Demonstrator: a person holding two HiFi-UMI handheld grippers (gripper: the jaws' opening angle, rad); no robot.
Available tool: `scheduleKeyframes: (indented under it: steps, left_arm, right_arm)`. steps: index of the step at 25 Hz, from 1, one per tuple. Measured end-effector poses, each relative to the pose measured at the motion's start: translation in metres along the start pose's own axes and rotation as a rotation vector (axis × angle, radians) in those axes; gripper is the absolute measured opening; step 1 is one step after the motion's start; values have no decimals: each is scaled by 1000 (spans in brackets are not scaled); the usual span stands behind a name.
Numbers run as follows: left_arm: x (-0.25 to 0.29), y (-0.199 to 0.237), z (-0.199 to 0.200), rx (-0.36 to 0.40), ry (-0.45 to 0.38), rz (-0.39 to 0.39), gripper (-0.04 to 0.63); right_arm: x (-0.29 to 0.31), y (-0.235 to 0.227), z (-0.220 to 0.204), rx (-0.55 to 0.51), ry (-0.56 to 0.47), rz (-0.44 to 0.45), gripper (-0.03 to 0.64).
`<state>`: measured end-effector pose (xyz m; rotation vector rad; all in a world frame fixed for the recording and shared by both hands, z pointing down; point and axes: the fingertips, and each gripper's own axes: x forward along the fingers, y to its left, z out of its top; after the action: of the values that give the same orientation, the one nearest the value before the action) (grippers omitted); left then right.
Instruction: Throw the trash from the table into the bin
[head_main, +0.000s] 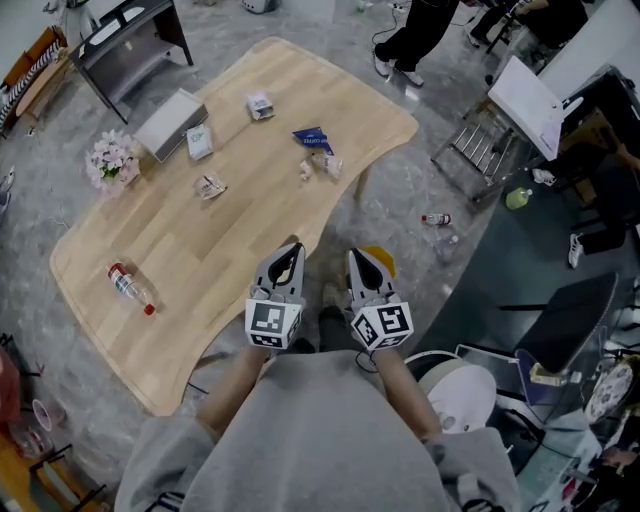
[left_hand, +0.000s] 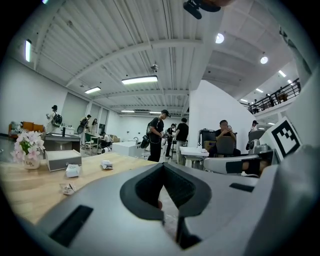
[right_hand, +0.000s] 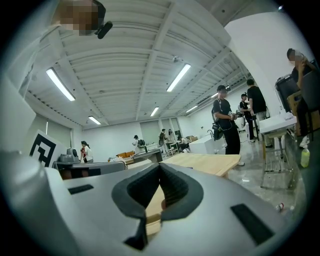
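Level and side by side, left gripper (head_main: 294, 246) and right gripper (head_main: 354, 254) face table (head_main: 200, 245), clenched empty.

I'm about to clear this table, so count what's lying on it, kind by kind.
Bottle: 1
Flower pot: 1
Grey box: 1
Packets: 3
Crumpled wrappers: 3
Total: 9

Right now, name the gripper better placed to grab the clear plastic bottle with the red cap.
Left. The clear red-capped bottle lies left of the left gripper, farther from the right gripper.
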<state>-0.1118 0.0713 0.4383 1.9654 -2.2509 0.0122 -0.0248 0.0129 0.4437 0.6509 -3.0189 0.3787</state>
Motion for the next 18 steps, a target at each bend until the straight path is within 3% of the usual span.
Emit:
scheduleKeyframes:
  steps: [18]
  left_arm:
    - [107,49,0,-21,55,127,5]
  right_arm:
    - [111,-69,7,15,77,133,5]
